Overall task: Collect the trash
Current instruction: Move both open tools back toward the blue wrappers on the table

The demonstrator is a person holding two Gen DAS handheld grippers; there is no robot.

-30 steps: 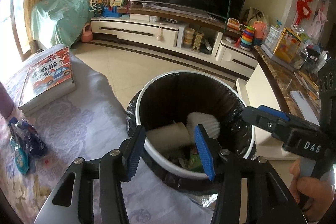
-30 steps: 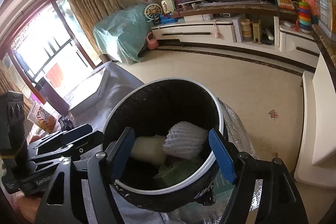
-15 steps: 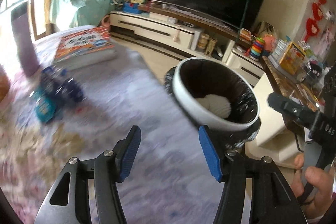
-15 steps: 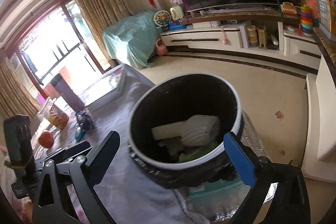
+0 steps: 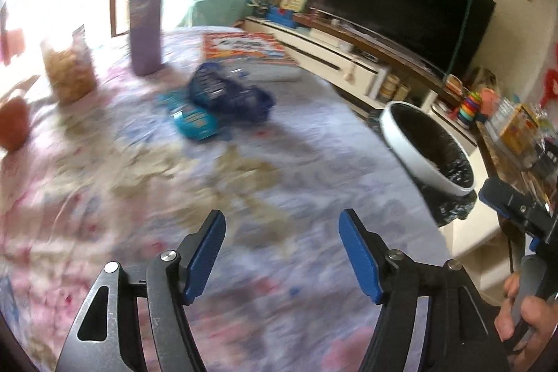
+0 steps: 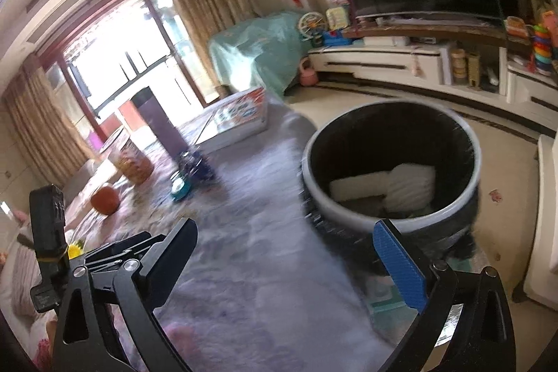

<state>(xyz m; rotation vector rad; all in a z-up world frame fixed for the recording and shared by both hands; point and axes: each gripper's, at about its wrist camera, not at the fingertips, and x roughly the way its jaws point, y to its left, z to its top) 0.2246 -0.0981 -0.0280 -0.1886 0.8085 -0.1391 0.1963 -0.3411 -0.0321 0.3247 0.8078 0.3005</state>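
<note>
Two wrappers left on the worktop (image 5: 314, 169): a dark blue crumpled bag (image 5: 230, 95) and a teal packet (image 5: 193, 121) touching it on the near side. Both sit well ahead of the left tongs (image 5: 281, 255) and a bit to the left in that view, near a purple bottle (image 5: 145, 16) and a book (image 5: 251, 53).

Left tongs: jaws opening, nothing between them, just floral cloth below. Right tongs (image 6: 289, 262): spread wide, empty, hanging over the worktop edge beside the bin (image 6: 390, 222). The bin stands off the worktop's right side and already holds white foam and paper bits.

Key relation: wrappers lie on the side away from the bin, so the left tongs are the nearer pair; the right pair looks closer to the bin than to the trash. In the left view the teal packet's long axis seems to run diagonally, near-left end to far-right, though blur makes that rough. Prob. next step is a reach fwd and left with the left tongs, jaws set across the packet's short side. Bag is crinkly and likely shifts if nudged.

An orange (image 5: 12, 124) and a snack jar (image 5: 69, 72) sit further left; not obviously trash.
</note>
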